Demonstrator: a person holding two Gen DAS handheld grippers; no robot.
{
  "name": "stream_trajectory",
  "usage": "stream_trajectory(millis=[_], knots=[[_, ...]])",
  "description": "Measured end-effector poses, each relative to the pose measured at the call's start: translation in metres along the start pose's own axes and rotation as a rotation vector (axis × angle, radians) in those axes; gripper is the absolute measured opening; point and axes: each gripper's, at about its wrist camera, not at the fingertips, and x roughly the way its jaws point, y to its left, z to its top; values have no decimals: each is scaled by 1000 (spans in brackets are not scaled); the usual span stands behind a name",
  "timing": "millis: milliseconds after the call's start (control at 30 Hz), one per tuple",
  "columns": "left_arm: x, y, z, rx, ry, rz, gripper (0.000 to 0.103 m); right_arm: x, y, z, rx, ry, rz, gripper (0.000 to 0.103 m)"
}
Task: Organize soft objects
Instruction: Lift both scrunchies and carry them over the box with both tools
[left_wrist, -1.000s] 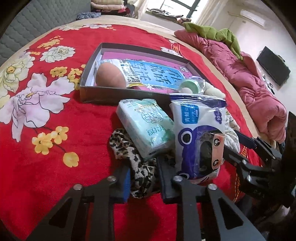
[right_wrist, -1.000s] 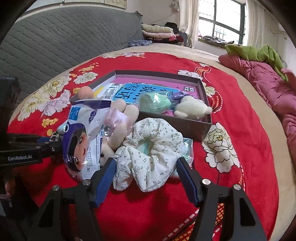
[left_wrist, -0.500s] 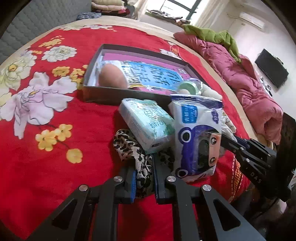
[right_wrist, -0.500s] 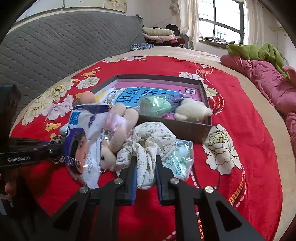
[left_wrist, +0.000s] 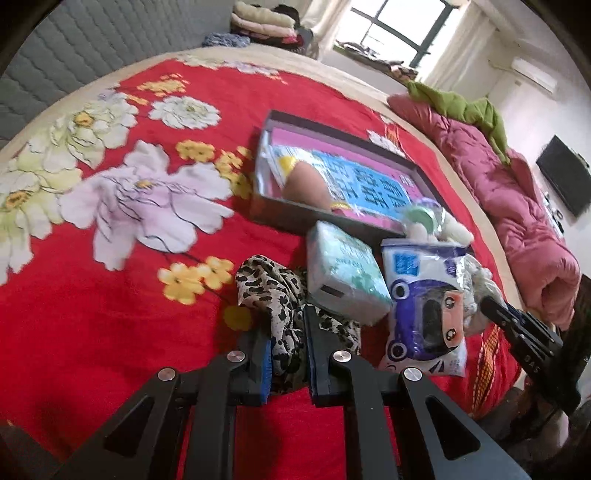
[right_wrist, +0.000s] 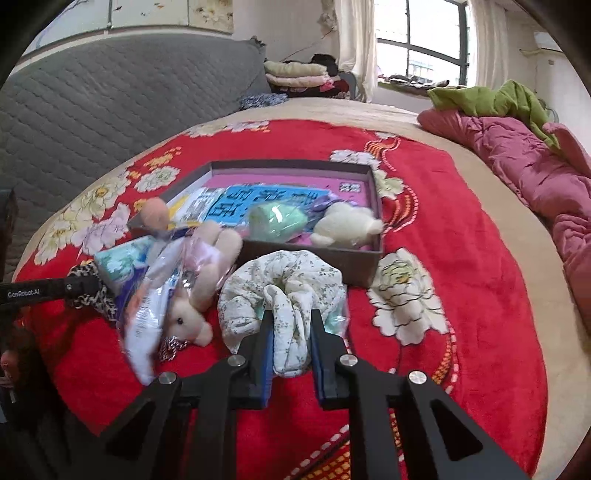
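My left gripper (left_wrist: 286, 325) is shut on a leopard-print scrunchie (left_wrist: 269, 291) that lies on the red floral blanket. Beside it lie a green tissue pack (left_wrist: 345, 273) and a blue-and-white cartoon packet (left_wrist: 424, 306). My right gripper (right_wrist: 291, 325) is shut on a white floral scrunchie (right_wrist: 284, 284), pinching a fold of it. A plush rabbit in plastic wrap (right_wrist: 199, 280) lies left of that scrunchie. Behind stands a shallow dark box (right_wrist: 375, 206) holding a blue packet, a green round item (right_wrist: 277, 219), a cream plush (right_wrist: 347, 227) and a peach ball (left_wrist: 306, 181).
A pink quilt (right_wrist: 535, 173) with a green cloth on it is bunched along the right side of the bed. A grey quilted headboard (right_wrist: 92, 110) rises at the left. Folded clothes are stacked by the window. Open red blanket stretches left of the box (left_wrist: 110, 277).
Both grippers closed from open onto their scrunchies. The left gripper then shifted and lifted slightly with the leopard scrunchie, so the box and packets sit further right in its view.
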Motion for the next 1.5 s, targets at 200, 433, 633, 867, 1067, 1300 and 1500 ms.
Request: stream_trajectory(millis=[200, 433, 633, 867, 1067, 1300, 1500], knots=[[-17, 4, 5, -15, -55, 22, 14, -11, -11, 4, 31, -38, -23, 17], [-43, -1, 10, -11, -116, 23, 14, -20, -17, 7, 49, -65, -23, 17], [-57, -15, 15, 3, -149, 25, 14, -24, -13, 9, 38, -85, -17, 17], [-68, -32, 23, 34, -176, 16, 14, -31, -13, 11, 37, -118, -11, 17], [-72, -49, 33, 62, -198, 0, 14, -39, -14, 15, 53, -148, -2, 17], [-70, -71, 41, 92, -204, -21, 14, -47, -10, 21, 38, -187, 4, 17], [-66, -92, 47, 123, -208, -26, 14, -51, -3, 26, 21, -218, 11, 17]])
